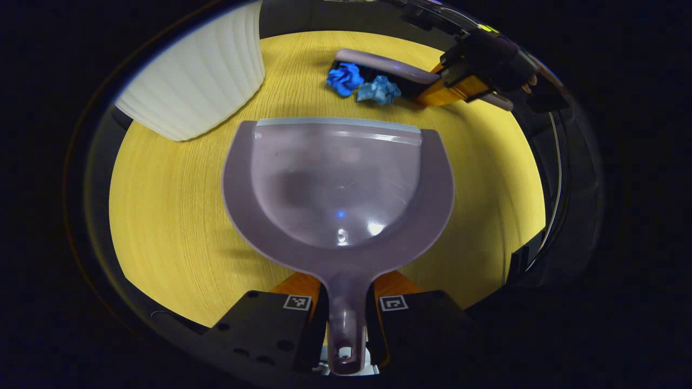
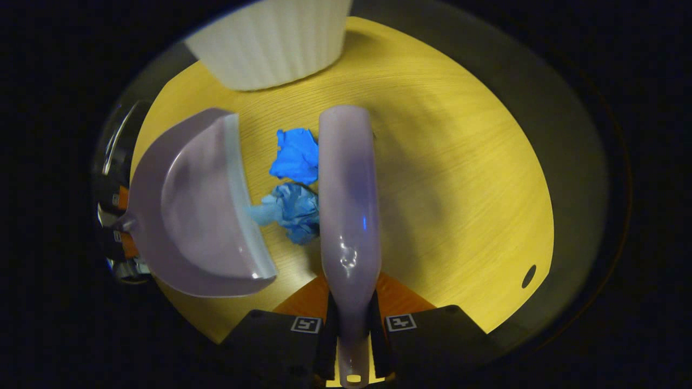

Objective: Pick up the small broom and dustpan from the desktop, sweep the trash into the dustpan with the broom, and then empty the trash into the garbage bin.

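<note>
My left gripper (image 1: 346,308) is shut on the handle of the mauve dustpan (image 1: 338,189), whose lip faces two crumpled blue paper balls (image 1: 345,78) (image 1: 379,89) on the yellow desktop (image 1: 173,216). Behind them lies the mauve broom (image 1: 378,62), held by my right gripper (image 1: 459,81). In the right gripper view, my right gripper (image 2: 352,319) is shut on the broom's handle (image 2: 348,205). The bright blue ball (image 2: 296,155) and the paler blue ball (image 2: 292,212) lie between broom and dustpan (image 2: 200,216). The paler ball touches the dustpan's lip.
A white ribbed garbage bin (image 1: 194,81) stands at the desk's far left, also seen as the bin (image 2: 273,43) beyond the trash. A small dark hole (image 2: 529,276) marks the desktop near its right edge. The desk's curved edge runs close on all sides.
</note>
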`<state>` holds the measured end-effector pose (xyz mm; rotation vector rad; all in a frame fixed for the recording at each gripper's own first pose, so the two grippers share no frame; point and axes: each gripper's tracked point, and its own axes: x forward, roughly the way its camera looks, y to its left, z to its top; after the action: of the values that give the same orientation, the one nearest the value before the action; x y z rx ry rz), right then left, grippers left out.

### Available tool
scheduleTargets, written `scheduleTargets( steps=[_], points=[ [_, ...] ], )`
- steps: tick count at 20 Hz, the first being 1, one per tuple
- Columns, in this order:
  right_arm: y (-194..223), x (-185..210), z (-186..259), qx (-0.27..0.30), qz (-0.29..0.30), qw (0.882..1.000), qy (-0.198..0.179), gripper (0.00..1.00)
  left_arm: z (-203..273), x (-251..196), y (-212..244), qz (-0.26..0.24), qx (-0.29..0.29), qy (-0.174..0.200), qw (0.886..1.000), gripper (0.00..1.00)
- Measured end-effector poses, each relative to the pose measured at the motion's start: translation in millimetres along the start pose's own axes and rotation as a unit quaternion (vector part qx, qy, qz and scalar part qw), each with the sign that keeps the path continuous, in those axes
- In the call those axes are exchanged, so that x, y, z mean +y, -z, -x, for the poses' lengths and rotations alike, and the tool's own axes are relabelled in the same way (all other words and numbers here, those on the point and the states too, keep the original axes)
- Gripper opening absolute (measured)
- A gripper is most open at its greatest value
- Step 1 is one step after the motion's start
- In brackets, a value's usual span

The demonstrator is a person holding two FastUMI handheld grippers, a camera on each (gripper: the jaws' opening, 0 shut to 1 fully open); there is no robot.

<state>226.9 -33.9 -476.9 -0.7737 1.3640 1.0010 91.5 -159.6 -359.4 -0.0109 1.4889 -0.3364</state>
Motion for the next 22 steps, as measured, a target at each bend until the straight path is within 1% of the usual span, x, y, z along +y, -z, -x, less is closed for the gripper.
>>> scheduleTargets(
  steps=[2, 4, 7, 8, 9, 12, 15, 16, 18, 20, 21, 22],
  points=[
    [3.0, 10.6, 3.5, 0.007, 0.046, 0.999, -0.011, 0.29, -0.5, -0.5, 0.0, 0.001, -0.005, 0.0, 1.0, 0.29],
    [10.2, 15.3, 6.8, 0.018, 0.078, 0.997, -0.018, 0.29, -1.4, -0.7, -1.1, 0.003, -0.012, 0.002, 1.0, 0.29],
    [16.9, 13.2, 8.9, 0.027, 0.104, 0.994, -0.006, 0.29, -0.4, -1.7, -2.9, 0.001, -0.028, 0.006, 1.0, 0.29],
    [21.0, 16.7, 14.8, 0.037, 0.092, 0.995, -0.003, 0.29, -0.8, -2.3, -1.3, 0.001, -0.029, 0.01, 1.0, 0.29],
    [22.0, 18.8, 18.4, 0.04, 0.068, 0.997, -0.002, 0.29, -2.1, -2.1, -2.2, 0.0, -0.036, 0.017, 0.999, 0.3],
    [16.1, 15.0, 22.5, 0.027, 0.012, 1.0, 0.007, 0.3, -1.3, -5.0, -4.3, 0.004, -0.067, 0.042, 0.997, 0.3],
    [26.3, 15.1, 17.2, 0.02, -0.032, 0.999, 0.016, 0.3, -3.0, -2.9, 0.1, -0.01, -0.092, 0.059, 0.994, 0.29],
    [26.3, 14.8, 15.8, 0.015, -0.05, 0.998, 0.016, 0.3, -1.4, -1.8, 0.3, -0.019, -0.097, 0.059, 0.993, 0.31],
    [31.5, 10.3, 9.1, 0.001, -0.09, 0.996, 0.016, 0.3, 2.1, 0.8, 2.6, -0.031, -0.109, 0.063, 0.992, 0.29],
    [36.7, 6.3, 4.7, -0.015, -0.127, 0.992, 0.02, 0.3, 13.7, 1.0, 1.7, -0.027, -0.128, 0.083, 0.988, 0.29],
    [40.1, 6.8, 3.1, -0.02, -0.142, 0.989, 0.019, 0.3, 20.2, 5.5, 1.5, -0.022, -0.139, 0.084, 0.986, 0.29],
    [44.5, 6.6, 1.6, -0.024, -0.155, 0.987, 0.02, 0.3, 21.1, 12.1, 2.9, -0.019, -0.148, 0.078, 0.986, 0.29]
  ],
)
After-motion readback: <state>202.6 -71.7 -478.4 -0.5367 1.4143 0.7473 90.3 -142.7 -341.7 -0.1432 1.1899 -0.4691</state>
